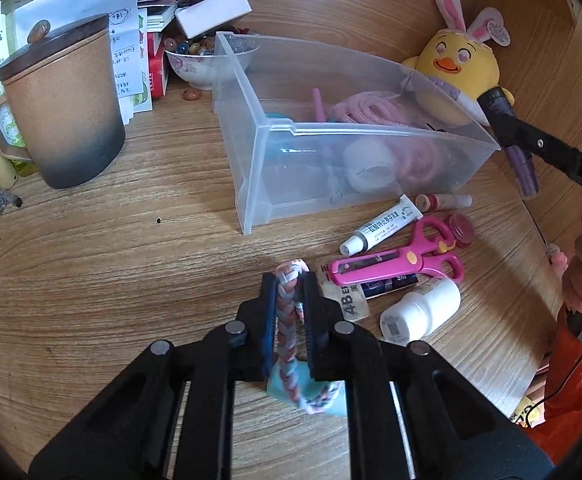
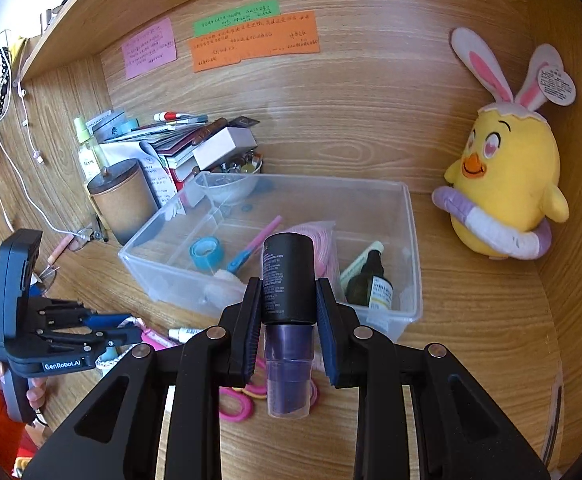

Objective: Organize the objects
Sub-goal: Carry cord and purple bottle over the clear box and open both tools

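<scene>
Left gripper (image 1: 289,280) pinches a braided band (image 1: 287,312) – its lower end hidden; right gripper (image 2: 289,300) clamps a purple tube (image 2: 288,320).

Braided band (image 1: 289,312): pink, grey and white plait over a pale blue piece; bottle (image 2: 287,280): black cap, translucent purple body; bin (image 1: 275,152): clear plastic; scissors (image 1: 395,266): magenta with yellow pivot; plush chick (image 2: 507,184): yellow, pink-and-white rabbit ears, lilac ring; mug (image 1: 65,108): tan fading to dark grey, brown lid; desk (image 1: 111,260): light wood grain
</scene>
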`<act>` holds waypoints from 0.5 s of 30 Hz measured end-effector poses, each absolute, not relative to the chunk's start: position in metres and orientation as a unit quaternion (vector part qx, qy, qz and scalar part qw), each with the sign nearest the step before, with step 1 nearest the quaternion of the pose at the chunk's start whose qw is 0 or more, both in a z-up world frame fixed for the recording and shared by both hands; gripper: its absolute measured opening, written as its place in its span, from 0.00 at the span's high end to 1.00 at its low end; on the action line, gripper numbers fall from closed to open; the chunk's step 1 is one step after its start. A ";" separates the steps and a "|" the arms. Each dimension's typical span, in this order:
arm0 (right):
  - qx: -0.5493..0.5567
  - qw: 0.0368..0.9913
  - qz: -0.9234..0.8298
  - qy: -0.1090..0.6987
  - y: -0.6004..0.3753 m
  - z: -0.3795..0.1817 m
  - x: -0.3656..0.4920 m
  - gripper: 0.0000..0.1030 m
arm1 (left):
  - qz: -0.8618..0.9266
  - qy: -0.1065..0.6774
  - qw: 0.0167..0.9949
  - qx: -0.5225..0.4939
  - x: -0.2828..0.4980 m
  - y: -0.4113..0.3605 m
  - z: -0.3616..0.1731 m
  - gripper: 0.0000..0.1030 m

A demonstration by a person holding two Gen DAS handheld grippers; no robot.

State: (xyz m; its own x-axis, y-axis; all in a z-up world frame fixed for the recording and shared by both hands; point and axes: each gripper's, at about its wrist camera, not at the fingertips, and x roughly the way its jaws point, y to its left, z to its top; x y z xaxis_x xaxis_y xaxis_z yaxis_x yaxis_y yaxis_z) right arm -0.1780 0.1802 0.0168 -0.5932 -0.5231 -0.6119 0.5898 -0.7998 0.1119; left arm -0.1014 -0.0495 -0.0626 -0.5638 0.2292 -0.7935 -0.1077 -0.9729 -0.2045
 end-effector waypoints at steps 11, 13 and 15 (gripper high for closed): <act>0.317 0.312 -0.894 0.054 0.169 0.035 -0.210 0.77 | 0.913 -0.065 0.097 -0.391 -0.093 -0.056 -0.015 0.89; 0.319 0.309 -0.894 0.054 0.166 0.034 -0.215 0.77 | 0.920 -0.063 0.098 -0.375 -0.093 -0.055 -0.002 0.89; 0.323 0.307 -0.893 0.056 0.162 0.031 -0.221 0.77 | 0.925 -0.060 0.100 -0.362 -0.096 -0.056 0.010 0.89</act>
State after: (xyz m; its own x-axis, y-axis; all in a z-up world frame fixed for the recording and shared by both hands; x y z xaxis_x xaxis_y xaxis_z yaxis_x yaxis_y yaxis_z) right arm -0.2207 0.1615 0.0313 -0.6029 -0.5112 -0.6126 0.5842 -0.8057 0.0974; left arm -0.0962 -0.0560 0.0098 -0.7176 0.2281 -0.6581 -0.1415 -0.9729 -0.1828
